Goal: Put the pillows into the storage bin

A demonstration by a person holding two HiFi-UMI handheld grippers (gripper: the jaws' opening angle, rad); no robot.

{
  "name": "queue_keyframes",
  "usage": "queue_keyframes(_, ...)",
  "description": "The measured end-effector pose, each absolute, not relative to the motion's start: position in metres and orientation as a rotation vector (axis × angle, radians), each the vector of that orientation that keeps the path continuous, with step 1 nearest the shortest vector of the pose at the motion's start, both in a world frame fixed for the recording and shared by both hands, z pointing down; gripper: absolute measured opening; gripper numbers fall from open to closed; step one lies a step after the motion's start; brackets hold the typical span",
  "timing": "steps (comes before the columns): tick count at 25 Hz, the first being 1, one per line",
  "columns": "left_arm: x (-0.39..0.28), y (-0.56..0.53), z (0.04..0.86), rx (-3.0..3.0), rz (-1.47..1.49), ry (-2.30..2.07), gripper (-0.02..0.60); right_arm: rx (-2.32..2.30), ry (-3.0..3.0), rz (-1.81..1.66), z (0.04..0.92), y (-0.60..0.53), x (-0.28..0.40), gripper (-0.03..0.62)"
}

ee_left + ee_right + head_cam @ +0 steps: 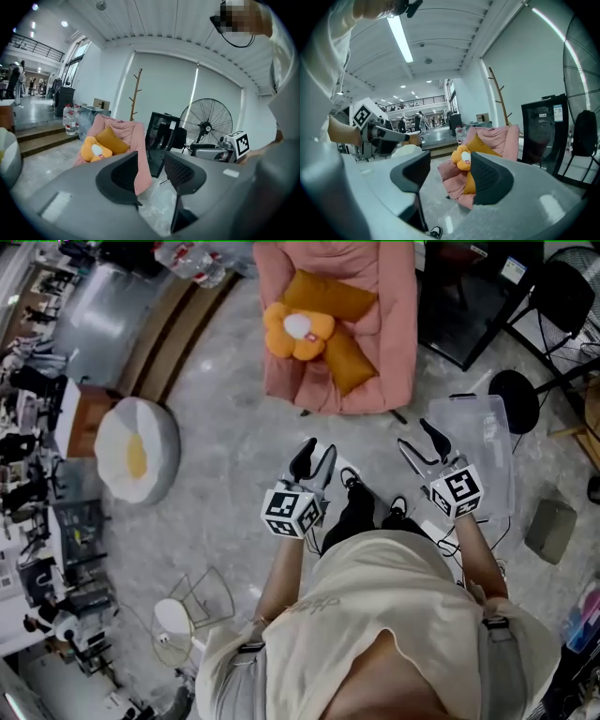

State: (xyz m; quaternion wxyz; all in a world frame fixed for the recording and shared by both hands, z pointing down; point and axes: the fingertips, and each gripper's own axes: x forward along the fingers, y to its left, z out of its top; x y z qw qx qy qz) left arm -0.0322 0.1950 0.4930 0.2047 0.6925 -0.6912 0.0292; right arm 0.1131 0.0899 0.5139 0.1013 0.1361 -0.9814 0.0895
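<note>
A pink armchair [394, 343] on the grey floor holds three pillows: an orange flower-shaped one [298, 331], a mustard one [330, 294] behind it and another mustard one [347, 360] leaning in front. The clear plastic storage bin [486, 442] stands on the floor to the chair's right. My left gripper [317, 454] and right gripper [415, 435] are both open and hold nothing, a good step short of the chair. The right gripper view has the flower pillow [462, 157] showing between its jaws. In the left gripper view the chair [123, 133] and flower pillow [93, 150] lie ahead to the left.
A white egg-patterned beanbag [136, 451] lies at the left. A black cabinet [469, 306], a standing fan [206, 124] and a black round stool [514, 399] stand around the bin. A wire rack [208, 596] and a grey box [550, 529] sit near my feet.
</note>
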Motion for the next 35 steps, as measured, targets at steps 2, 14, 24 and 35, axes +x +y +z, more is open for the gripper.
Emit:
queue_keyframes(2, -0.051, 0.179, 0.489, 1.949, 0.043, -1.917, 0.184, 0.431, -2.898, 0.263, 0.505, 0.081, 0.099, 0.267)
queue_keyframes(14, -0.163, 0.099, 0.454, 2.128, 0.011, -1.873, 0.167, 0.631, -2.893, 0.135, 0.455, 0.015, 0.002, 0.271)
queue_keyframes(24, -0.232, 0.1, 0.463, 2.024, 0.016, -1.93, 0.169, 0.57, -2.833, 0.121, 0.461, -0.016, -0.061, 0.272)
queue_keyframes(35, -0.306, 0.055, 0.471, 1.803, 0.048, -2.069, 0.167, 0.399, -2.773, 0.108, 0.509, -0.124, -0.149, 0.273)
